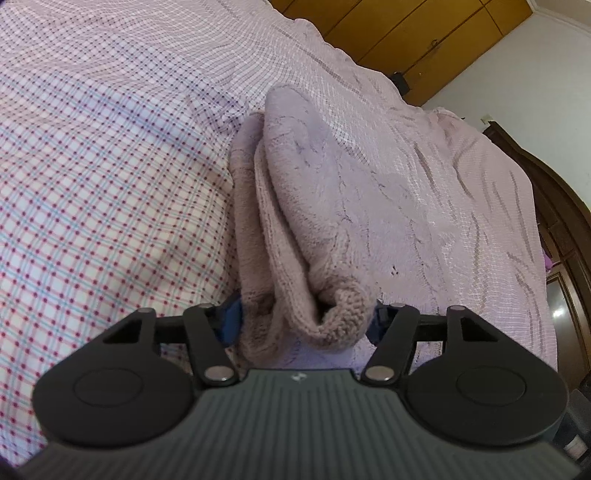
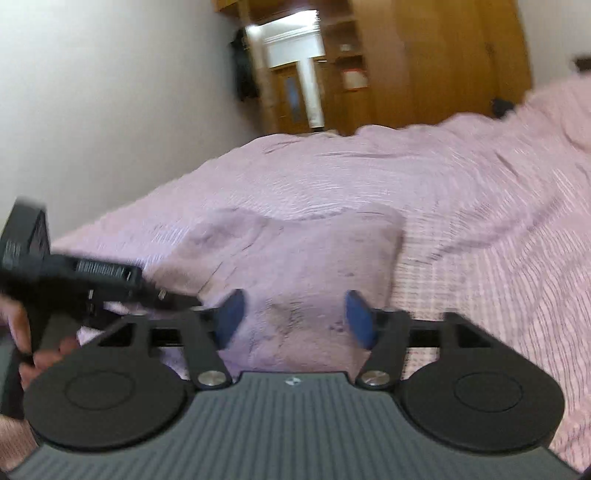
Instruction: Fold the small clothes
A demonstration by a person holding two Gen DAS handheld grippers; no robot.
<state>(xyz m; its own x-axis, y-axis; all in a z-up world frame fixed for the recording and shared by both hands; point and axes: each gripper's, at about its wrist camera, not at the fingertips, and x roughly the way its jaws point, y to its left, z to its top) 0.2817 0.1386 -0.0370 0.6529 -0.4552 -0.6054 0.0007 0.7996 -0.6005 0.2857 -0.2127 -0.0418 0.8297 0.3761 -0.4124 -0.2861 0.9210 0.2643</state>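
Note:
A small pale pink knitted garment [image 1: 325, 206] lies on the bed, partly folded, with a thick bunched edge between the blue pads of my left gripper [image 1: 304, 319]. The left gripper's jaws stand fairly wide but press the bunched knit from both sides. In the right wrist view the same garment [image 2: 295, 258] lies flat on the bed ahead of my right gripper [image 2: 291, 319], which is open and empty just above its near edge. The left gripper's body [image 2: 74, 280] and the hand holding it show at the left of that view. The right view is blurred.
The bed is covered by a pink and blue checked sheet [image 1: 92, 184]. Wooden wardrobes [image 1: 424, 33] stand behind the bed, and a white wall [image 2: 110, 92] and a doorway [image 2: 295, 66] lie beyond its far side. Dark wooden furniture [image 1: 565, 258] is at the right.

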